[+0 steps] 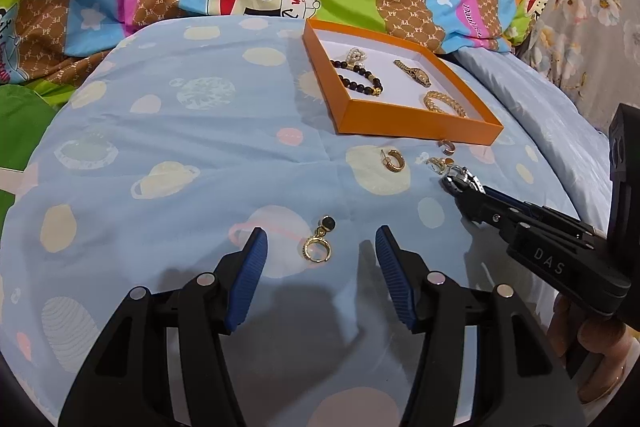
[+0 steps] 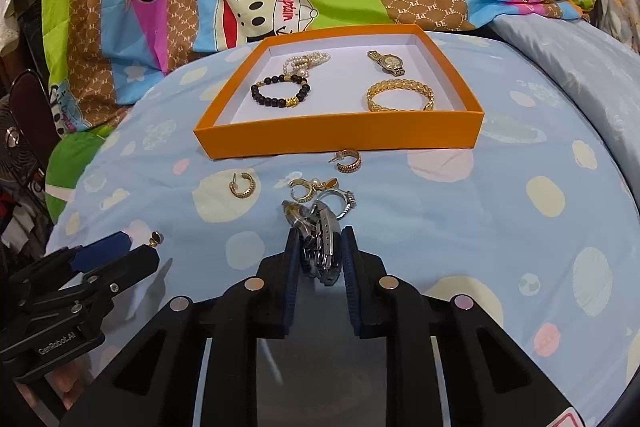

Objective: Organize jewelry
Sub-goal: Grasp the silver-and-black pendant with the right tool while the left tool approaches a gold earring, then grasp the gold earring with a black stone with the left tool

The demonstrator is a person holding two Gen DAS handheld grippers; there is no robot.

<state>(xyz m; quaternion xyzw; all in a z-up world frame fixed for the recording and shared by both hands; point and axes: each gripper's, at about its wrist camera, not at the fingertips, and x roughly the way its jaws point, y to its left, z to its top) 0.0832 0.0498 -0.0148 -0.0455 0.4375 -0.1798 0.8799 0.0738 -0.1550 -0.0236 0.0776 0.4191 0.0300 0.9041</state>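
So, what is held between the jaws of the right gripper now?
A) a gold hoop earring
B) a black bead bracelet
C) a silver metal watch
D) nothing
C: in the right wrist view the right gripper has its jaws closed on a silver metal watch, while the black bead bracelet lies in the orange box.

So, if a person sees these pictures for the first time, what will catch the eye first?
Probably the orange box on the blue spotted sheet, with bracelets and a gold watch inside. Next, the right gripper, shut on a silver watch, with loose earrings just before it.
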